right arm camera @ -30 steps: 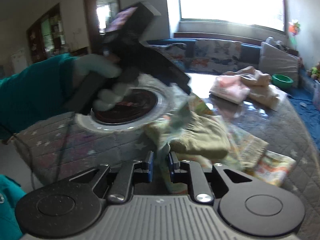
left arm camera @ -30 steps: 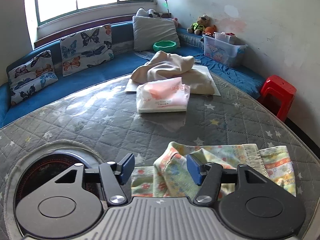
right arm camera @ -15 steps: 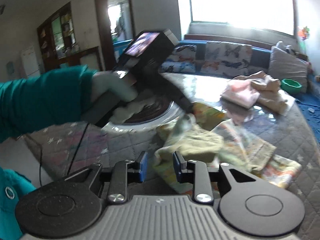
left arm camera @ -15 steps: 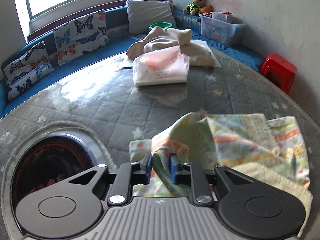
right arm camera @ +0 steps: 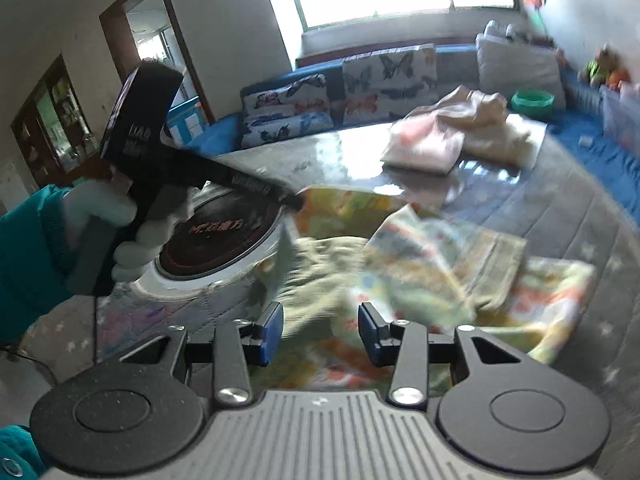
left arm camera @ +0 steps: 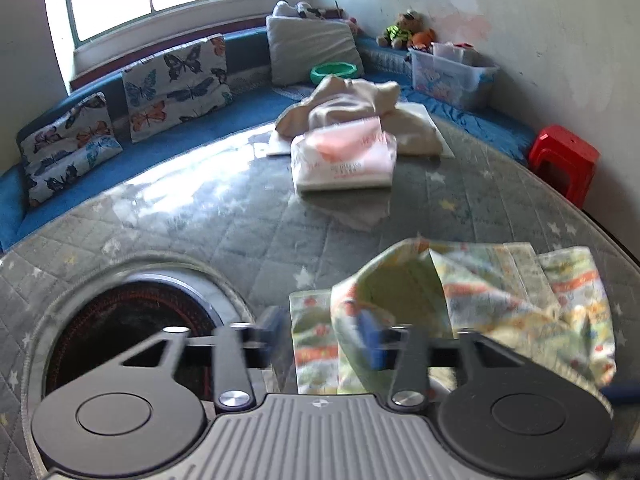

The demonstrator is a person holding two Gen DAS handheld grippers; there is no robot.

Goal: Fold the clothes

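Note:
A crumpled floral garment (left arm camera: 472, 292) in yellow, green and orange lies on the grey quilted table (left arm camera: 224, 232). My left gripper (left arm camera: 320, 338) is open, its jaws wide apart over the garment's left edge; a fold drapes by the right finger. In the right wrist view the same garment (right arm camera: 420, 264) lies bunched in front of my right gripper (right arm camera: 319, 334), which is open just above the cloth. The left gripper's body and the gloved hand (right arm camera: 120, 216) holding it show at the left there.
A folded pink garment (left arm camera: 344, 156) and a beige heap (left arm camera: 352, 108) lie at the table's far side. A round black-and-red inset (left arm camera: 120, 332) sits at the near left. Blue bench, butterfly cushions (left arm camera: 176, 80), clear bin (left arm camera: 452, 72) and red stool (left arm camera: 564, 160) ring the table.
Both grippers have opened: the left was shut on the floral garment half a second ago, the right shut on it a second ago. The garment has dropped onto the table.

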